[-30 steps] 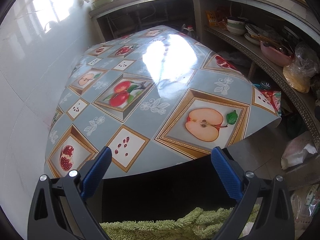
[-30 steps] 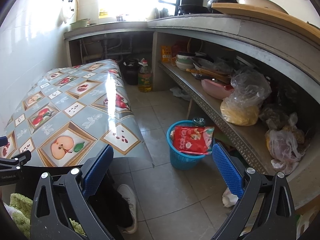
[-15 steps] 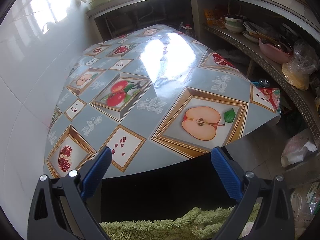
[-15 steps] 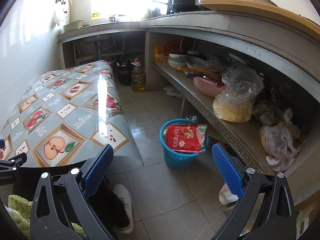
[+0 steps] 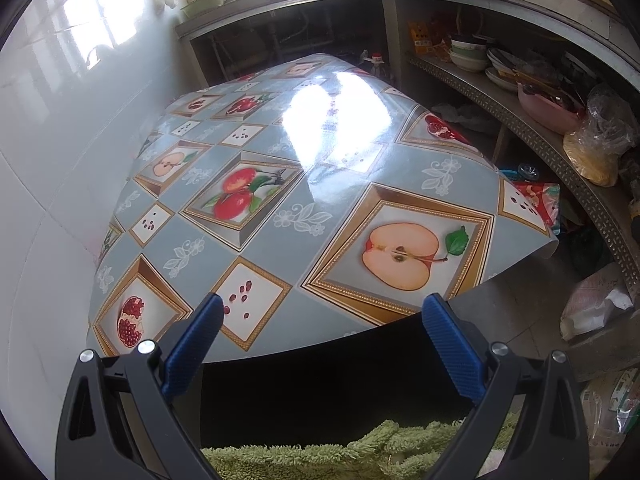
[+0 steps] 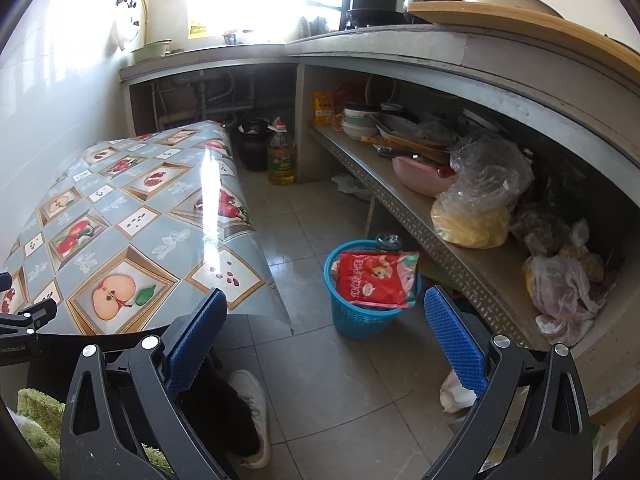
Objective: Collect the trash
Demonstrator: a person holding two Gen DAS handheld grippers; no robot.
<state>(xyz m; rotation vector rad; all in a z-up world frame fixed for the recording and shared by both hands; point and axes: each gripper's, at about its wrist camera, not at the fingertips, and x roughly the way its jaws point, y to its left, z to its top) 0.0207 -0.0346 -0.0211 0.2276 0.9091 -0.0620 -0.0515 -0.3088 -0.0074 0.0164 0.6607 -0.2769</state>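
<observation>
A blue trash basket (image 6: 354, 320) stands on the tiled floor beside the table, with a red snack bag (image 6: 374, 278) lying across its top. The bag also shows past the table's right edge in the left wrist view (image 5: 538, 200). My right gripper (image 6: 326, 322) is open and empty, held above the floor just left of the basket. My left gripper (image 5: 320, 330) is open and empty, held over the near edge of the table (image 5: 280, 184), which has a fruit-print cloth. A crumpled white scrap (image 6: 456, 394) lies on the floor near the right gripper's right finger.
A low shelf (image 6: 400, 200) along the right holds bowls, a pink basin (image 6: 420, 178) and plastic bags (image 6: 480, 200). An oil bottle (image 6: 281, 156) and a black pot stand at the back. A white shoe (image 6: 252, 400) and green mat (image 5: 340, 452) lie below.
The right view has shifted: the basket and shelf sit further left and lower in frame. The left gripper has edged slightly over the table. Both grippers stay open.
</observation>
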